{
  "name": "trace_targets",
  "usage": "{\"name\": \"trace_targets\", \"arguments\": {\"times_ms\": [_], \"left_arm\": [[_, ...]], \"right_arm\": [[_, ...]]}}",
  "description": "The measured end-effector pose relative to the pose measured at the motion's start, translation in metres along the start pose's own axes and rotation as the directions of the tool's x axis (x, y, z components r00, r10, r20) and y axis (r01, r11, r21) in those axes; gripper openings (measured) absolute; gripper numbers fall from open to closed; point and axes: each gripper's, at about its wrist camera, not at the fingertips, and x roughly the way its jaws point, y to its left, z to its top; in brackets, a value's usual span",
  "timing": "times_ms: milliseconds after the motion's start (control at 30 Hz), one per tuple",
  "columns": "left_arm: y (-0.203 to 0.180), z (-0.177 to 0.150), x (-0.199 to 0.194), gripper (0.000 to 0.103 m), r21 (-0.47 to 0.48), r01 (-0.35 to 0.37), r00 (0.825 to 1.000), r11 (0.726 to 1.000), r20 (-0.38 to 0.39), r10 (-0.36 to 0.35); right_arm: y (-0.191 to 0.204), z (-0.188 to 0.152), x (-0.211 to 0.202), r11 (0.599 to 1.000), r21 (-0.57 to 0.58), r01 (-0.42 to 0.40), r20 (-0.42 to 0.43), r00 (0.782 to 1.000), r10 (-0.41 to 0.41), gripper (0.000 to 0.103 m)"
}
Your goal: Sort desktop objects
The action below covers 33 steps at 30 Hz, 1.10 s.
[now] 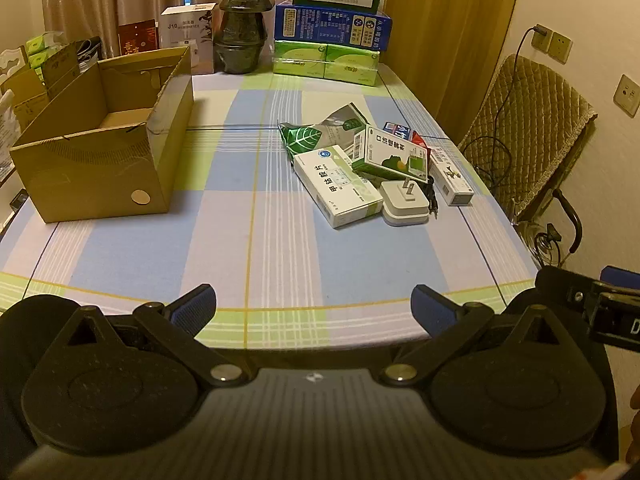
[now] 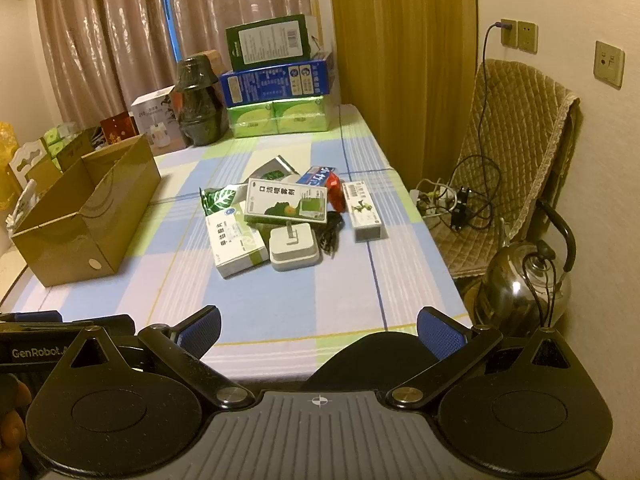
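A pile of small objects lies mid-table: a white medicine box [image 1: 338, 184] [image 2: 237, 246], a green-and-white spray box [image 1: 390, 154] [image 2: 286, 201], a white plug adapter [image 1: 405, 203] [image 2: 294, 251], a leaf-print foil pouch [image 1: 304, 138] [image 2: 218, 199], a narrow white box [image 1: 450, 182] [image 2: 363, 212] and a black cable [image 2: 330, 236]. An open, empty cardboard box [image 1: 100, 168] [image 2: 86, 216] stands at the left. My left gripper [image 1: 314, 308] and right gripper [image 2: 318, 330] hover open over the near table edge, well short of the pile, nothing between their fingers.
Stacked green and blue cartons [image 1: 332, 40] [image 2: 276, 92], a dark jar [image 1: 242, 26] [image 2: 198, 98] and smaller boxes line the table's far edge. A padded chair [image 1: 528, 136] [image 2: 516, 160] with cables and a metal kettle [image 2: 524, 288] stand at the right.
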Motion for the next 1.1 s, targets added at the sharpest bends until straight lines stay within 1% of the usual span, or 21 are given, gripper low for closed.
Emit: {"name": "trace_targets", "arguments": {"times_ms": [1100], "left_arm": [[0.0018, -0.0018, 0.0015, 0.102, -0.011, 0.0, 1.0, 1.0, -0.014, -0.001]], "right_arm": [[-0.0003, -0.0061, 0.0047, 1.0, -0.017, -0.016, -0.015, 1.0, 0.016, 0.101]]}}
